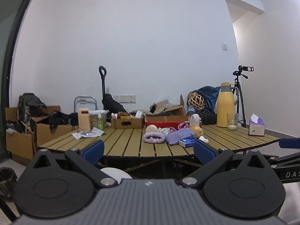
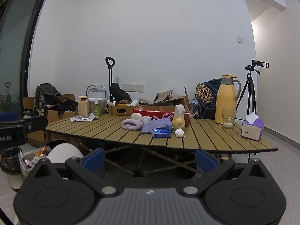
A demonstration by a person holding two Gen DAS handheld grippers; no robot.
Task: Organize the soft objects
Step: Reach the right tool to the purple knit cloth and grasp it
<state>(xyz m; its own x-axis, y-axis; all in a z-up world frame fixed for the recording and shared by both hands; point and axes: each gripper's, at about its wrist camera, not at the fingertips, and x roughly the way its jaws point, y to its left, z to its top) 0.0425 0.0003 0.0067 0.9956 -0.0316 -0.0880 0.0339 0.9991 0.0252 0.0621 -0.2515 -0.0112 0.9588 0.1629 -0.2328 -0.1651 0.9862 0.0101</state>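
The soft stuff sits bunched near the middle of the slatted table [image 2: 206, 135]: a rolled lilac towel [image 2: 132, 124], a purple knit pouch [image 2: 156, 125] touching it, a small blue tissue pack [image 2: 161, 133] just in front, a yellow-and-white plush [image 2: 179, 119] standing upright, and a crumpled white wad [image 2: 179, 132] at its feet. Right behind them is a red box [image 2: 150, 112]. Further right there's a yellow thermos [image 2: 225, 101] with a glass beside it and a purple tissue box [image 2: 252, 129]. Both the left gripper [image 1: 148, 150] and the right gripper [image 2: 149, 158] hang short of the table edge, jaws spread wide with nothing in them.
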